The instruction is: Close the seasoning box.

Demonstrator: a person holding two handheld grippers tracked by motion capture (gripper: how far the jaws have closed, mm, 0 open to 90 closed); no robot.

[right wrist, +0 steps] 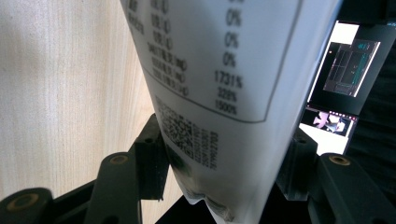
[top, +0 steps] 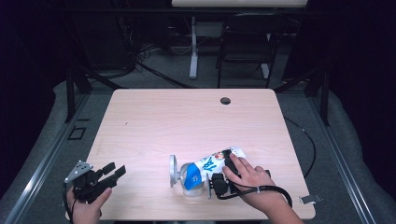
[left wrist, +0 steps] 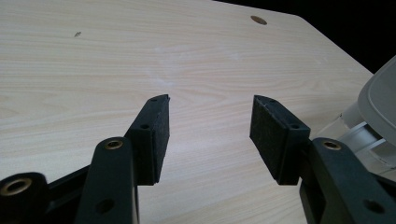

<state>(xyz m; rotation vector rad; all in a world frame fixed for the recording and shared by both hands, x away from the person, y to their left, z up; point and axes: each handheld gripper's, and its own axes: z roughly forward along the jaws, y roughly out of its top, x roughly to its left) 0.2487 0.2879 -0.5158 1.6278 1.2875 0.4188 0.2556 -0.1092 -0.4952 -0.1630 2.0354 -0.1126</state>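
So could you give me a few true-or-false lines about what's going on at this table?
1. The right gripper holds a printed pouch. True.
2. The left gripper grips the pouch too. False: it is open, over bare table at the near left corner.
3. The pouch's lower end sits in a clear cup. True.
4. The pouch is plain black. False: white and blue with print.
5. A chair stands beyond the table. True.
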